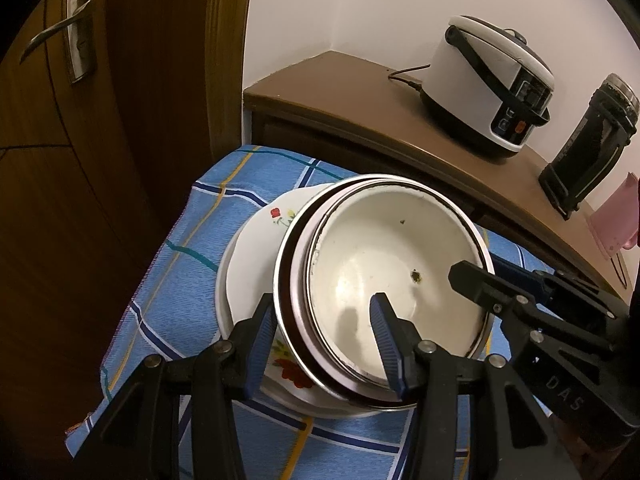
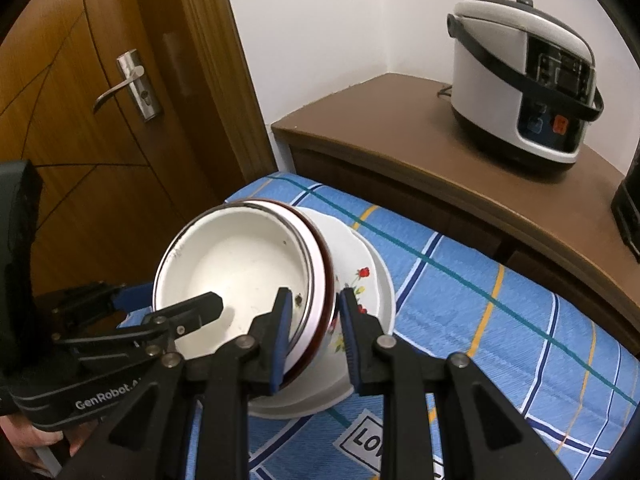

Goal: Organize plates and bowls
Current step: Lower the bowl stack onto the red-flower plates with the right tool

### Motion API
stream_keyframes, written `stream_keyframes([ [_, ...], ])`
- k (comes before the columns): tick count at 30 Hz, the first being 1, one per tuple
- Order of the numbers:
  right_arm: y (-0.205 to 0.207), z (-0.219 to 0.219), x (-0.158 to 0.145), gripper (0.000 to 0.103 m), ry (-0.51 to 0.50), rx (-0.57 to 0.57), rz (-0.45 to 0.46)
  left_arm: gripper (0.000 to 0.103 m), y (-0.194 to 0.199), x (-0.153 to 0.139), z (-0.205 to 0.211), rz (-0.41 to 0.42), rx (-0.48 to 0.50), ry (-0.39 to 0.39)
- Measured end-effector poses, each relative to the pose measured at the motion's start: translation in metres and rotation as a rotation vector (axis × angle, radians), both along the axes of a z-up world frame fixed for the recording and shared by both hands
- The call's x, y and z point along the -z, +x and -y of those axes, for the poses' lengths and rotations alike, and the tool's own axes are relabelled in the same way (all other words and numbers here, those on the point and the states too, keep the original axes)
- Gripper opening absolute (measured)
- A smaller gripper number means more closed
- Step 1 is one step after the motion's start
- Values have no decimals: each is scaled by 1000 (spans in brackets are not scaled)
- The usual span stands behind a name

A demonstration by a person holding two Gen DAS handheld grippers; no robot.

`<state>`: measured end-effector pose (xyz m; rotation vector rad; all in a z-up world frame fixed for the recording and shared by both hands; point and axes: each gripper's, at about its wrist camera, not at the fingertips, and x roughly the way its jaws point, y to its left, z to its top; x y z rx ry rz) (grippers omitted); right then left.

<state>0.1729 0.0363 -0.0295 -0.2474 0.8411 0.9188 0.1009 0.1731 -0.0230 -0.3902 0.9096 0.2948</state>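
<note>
A white enamel bowl (image 1: 380,248) (image 2: 240,264) with a metal rim sits nested in a brown-rimmed bowl (image 1: 285,292) (image 2: 326,276). The pair leans tilted inside a white floral bowl (image 1: 256,248) (image 2: 372,276) on a blue checked cloth (image 1: 180,260) (image 2: 480,300). My left gripper (image 1: 322,300) (image 2: 176,298) is shut on the nested bowls' wall, one finger inside and one outside. On the opposite side my right gripper (image 2: 315,292) (image 1: 486,270) is shut on the same rim, also with one finger inside and one outside.
A brown cabinet (image 1: 360,100) behind the cloth carries a white rice cooker (image 1: 488,84) (image 2: 520,80), a dark tall canister (image 1: 588,144) and a pink item (image 1: 616,220). A wooden door with a metal handle (image 1: 76,36) (image 2: 132,84) stands at the left.
</note>
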Motion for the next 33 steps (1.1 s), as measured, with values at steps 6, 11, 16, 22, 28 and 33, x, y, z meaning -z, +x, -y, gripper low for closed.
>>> stream_keyframes([
  [6,2,0,2,25,0,-2,-15,50,1,0,-1,-7,4,-4],
  [11,1,0,2,25,0,-2,-11,50,3,2,0,-19,11,-2],
  [16,3,0,1,25,1,0,-14,50,4,3,1,-26,16,1],
  [22,2,0,3,25,-6,-1,-16,50,6,4,1,-25,20,3],
  [28,2,-2,7,33,-5,-10,-22,51,6,3,0,-10,11,-9],
  [33,-1,0,8,42,-1,-8,10,54,4,-2,3,2,3,16],
])
